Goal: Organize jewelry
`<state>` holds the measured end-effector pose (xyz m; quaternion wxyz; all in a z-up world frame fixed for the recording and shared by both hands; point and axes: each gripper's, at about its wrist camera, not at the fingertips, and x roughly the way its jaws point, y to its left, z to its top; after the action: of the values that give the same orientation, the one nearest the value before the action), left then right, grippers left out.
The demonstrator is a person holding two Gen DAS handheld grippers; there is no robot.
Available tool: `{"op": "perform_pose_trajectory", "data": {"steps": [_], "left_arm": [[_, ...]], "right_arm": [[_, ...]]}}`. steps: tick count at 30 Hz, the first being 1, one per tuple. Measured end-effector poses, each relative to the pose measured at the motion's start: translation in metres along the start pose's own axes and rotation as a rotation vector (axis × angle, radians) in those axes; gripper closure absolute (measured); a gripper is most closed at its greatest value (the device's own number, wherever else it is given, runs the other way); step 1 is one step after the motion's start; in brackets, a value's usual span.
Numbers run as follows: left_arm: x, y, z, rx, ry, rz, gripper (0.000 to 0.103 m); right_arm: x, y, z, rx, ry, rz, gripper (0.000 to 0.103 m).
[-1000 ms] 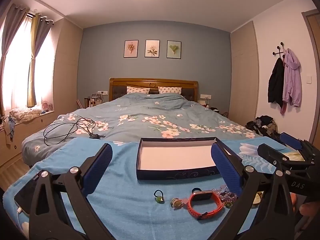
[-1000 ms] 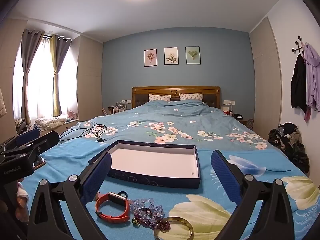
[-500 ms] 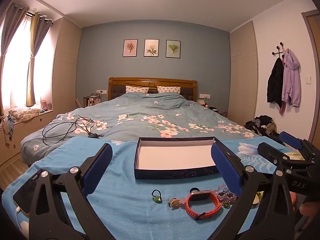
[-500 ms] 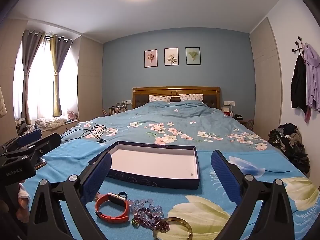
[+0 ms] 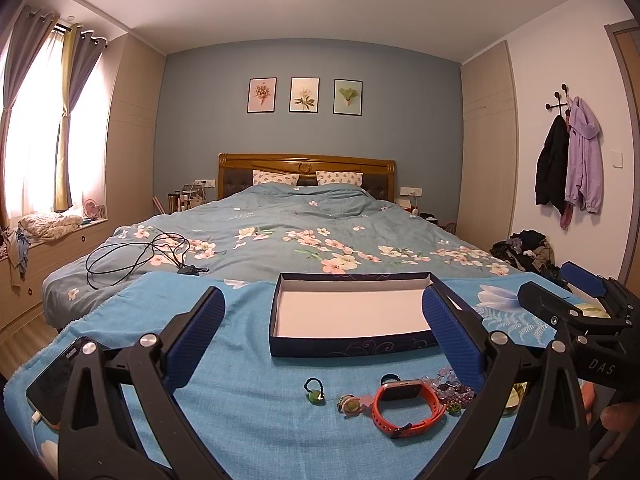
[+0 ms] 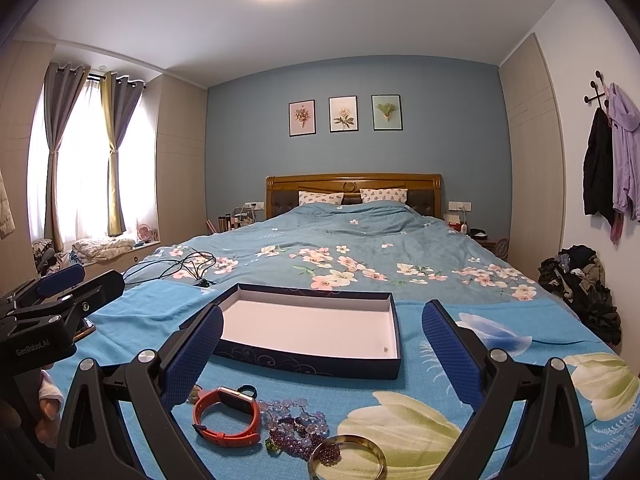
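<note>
Nearest the right wrist camera, one pale translucent bangle (image 6: 347, 458) lies on the bright blue floral blanket (image 6: 500, 336), touching a heap of purple and clear bead bracelets (image 6: 294, 426); the strands are too tangled to count. Just left of the heap sits one orange-red strapped watch with a grey rectangular face (image 6: 226, 416), its band closed in a loop. From the left wrist view the same watch (image 5: 408, 402) has one small dark ring (image 5: 390, 379) behind it, one greenish round charm piece (image 5: 350, 405) beside it, and one green bead on a black cord loop (image 5: 314, 391) further left and apart from the rest. One black phone (image 5: 54, 384) with a white cable rests at the blanket's left edge.

The left gripper (image 5: 322, 336) hovers above the blanket with its two blue-padded fingers (image 5: 196, 336) spread wide, holding and touching nothing. The right gripper (image 6: 320, 348) is likewise wide apart and empty above the jewelry pile.

Beyond the jewelry stands one shallow dark-blue rectangular box with a white inside (image 6: 312, 328), with nothing in it; all the pieces lie outside it, in front of its near wall. Farther on, one coiled black cable (image 5: 140, 254) lies on the grey-blue flowered duvet (image 5: 304, 224). Two patterned pillows (image 5: 276, 178) lean at the wooden headboard (image 5: 306, 160), under three framed flower prints (image 5: 305, 95).
</note>
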<state>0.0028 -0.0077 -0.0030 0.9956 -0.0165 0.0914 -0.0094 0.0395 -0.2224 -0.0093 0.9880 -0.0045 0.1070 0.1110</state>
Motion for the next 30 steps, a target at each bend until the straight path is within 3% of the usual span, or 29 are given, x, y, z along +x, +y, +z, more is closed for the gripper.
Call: {"op": "perform_pose_trajectory", "data": {"steps": [30], "left_arm": [[-0.0013, 0.0008, 0.0005, -0.002, 0.008, -0.001, 0.006]], "right_arm": [[0.0004, 0.0023, -0.0007, 0.005, 0.005, 0.005, 0.007]]}}
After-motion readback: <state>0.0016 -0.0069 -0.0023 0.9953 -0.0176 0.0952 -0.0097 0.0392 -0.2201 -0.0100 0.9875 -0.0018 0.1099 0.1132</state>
